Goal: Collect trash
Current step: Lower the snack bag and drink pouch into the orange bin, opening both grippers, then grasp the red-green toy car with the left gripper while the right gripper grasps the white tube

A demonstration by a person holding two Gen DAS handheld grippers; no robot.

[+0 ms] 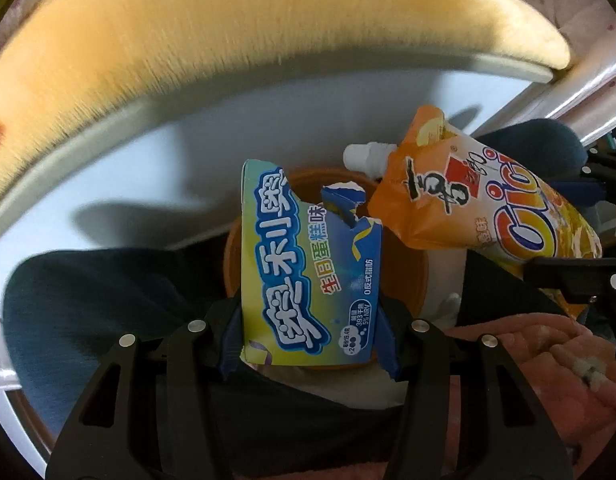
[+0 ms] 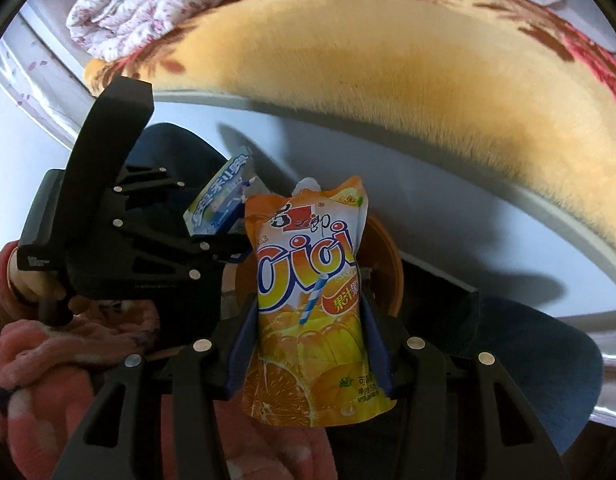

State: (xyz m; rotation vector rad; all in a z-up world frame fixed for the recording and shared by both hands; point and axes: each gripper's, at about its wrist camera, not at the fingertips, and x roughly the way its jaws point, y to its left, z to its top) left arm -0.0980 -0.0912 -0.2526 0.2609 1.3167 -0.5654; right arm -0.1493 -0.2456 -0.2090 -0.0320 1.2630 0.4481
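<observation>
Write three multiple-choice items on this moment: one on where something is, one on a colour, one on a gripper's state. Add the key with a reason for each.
1. What lies directly beneath the two held packages?
A. an orange bin
B. a folded quilt
C. a wooden drawer

2. What colour is the juice pouch's cap?
A. red
B. white
C. black

3. How is the left gripper?
A. open and empty
B. out of view
C. shut on the blue wrapper

Key:
1 A, the orange bin shows under both.
2 B, the juice pouch has a white cap.
3 C, the left gripper clamps the blue wrapper.
</observation>
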